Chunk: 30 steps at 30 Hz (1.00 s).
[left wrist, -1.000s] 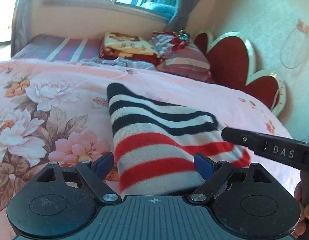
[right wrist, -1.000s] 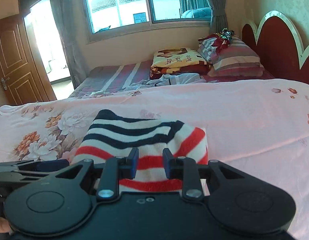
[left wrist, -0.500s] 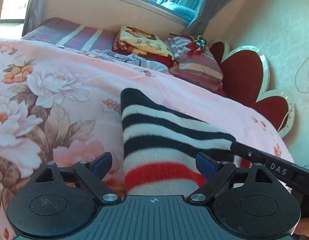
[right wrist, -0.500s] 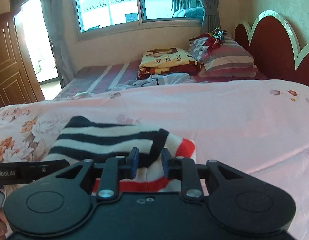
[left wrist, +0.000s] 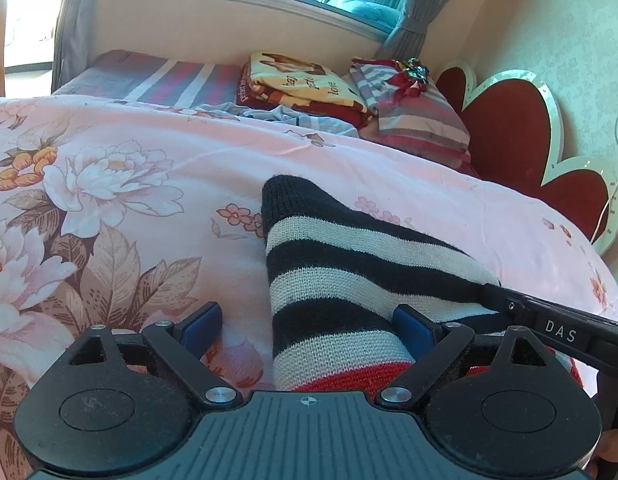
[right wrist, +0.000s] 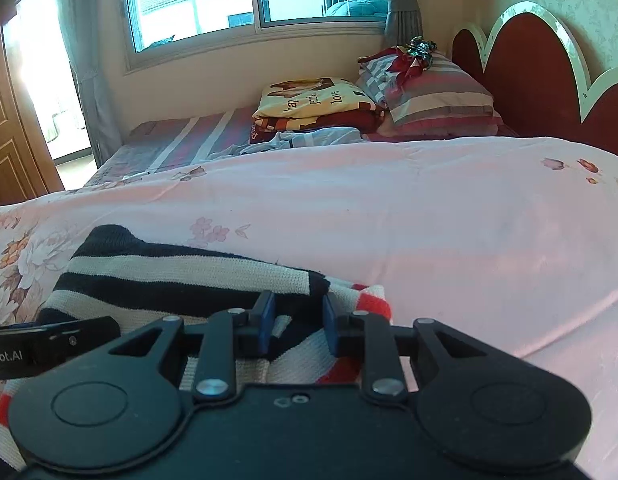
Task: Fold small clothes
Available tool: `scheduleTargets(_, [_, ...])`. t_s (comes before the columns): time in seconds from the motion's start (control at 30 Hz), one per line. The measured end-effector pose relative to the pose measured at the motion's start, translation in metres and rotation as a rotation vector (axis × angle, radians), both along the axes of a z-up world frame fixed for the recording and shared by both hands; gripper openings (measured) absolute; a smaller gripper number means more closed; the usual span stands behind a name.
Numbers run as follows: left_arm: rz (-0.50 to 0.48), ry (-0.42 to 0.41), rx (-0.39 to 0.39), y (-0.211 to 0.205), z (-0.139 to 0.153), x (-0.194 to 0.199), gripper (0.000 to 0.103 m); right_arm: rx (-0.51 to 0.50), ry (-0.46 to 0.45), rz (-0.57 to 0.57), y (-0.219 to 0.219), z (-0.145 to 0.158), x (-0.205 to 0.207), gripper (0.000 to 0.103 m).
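A small knitted garment with black, white and red stripes (left wrist: pixel 333 280) lies on the pink floral bedspread (left wrist: pixel 109 184); it also shows in the right wrist view (right wrist: pixel 169 284). My left gripper (left wrist: pixel 309 328) is open, its blue pads on either side of the garment's left edge. My right gripper (right wrist: pixel 297 320) is shut on the garment's right part, a fold of cloth pinched between the pads. The right gripper's finger (left wrist: pixel 557 328) reaches in from the right in the left wrist view.
Folded blankets (left wrist: pixel 305 88) and striped pillows (left wrist: pixel 413 108) are piled at the far side by the red headboard (left wrist: pixel 521 128). A window with grey curtains (right wrist: pixel 237 0) is behind, a wooden door (right wrist: pixel 9 132) at left. Pink bedspread (right wrist: pixel 469 232) stretches right.
The right gripper has carried the garment's right part over to the left, covering the red stripes. Both grippers moved closer to the garment, and the left stayed open.
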<state>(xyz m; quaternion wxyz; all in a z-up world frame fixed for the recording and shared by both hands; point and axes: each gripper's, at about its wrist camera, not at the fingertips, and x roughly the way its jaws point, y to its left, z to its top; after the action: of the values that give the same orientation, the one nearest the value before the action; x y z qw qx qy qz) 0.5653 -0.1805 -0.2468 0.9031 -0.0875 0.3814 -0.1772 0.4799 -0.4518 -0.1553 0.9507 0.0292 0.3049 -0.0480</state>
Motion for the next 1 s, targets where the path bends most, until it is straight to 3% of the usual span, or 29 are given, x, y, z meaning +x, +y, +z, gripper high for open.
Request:
scheduleTargets(0.3, [0.012,0.025,0.04,-0.003,0.008,-0.01,0.092,-0.033,0.008,0.008,0.006,0.004,0.0,0.027])
scheduleTargets(0.43, [0.016,0.05,0.044,-0.003,0.015,-0.016,0.094,0.02,0.036,0.016,0.001,0.018,0.0,0.033])
scheduleTargets(0.67, [-0.082,0.014,0.075,-0.003,0.033,-0.053,0.095,-0.016,-0.067,0.016,0.01,0.037,-0.061,0.038])
scheduleTargets(0.77, [-0.105,0.011,0.083,-0.004,0.033,-0.07,0.095,-0.062,-0.077,0.042,0.017,0.034,-0.082,0.038])
scheduleTargets(0.93, [-0.087,0.029,0.078,-0.007,0.021,-0.078,0.095,-0.17,-0.004,0.038,0.02,0.005,-0.082,0.035])
scheduleTargets(1.0, [-0.083,0.017,0.09,-0.008,0.02,-0.078,0.095,-0.136,-0.005,0.015,0.013,0.001,-0.079,0.041])
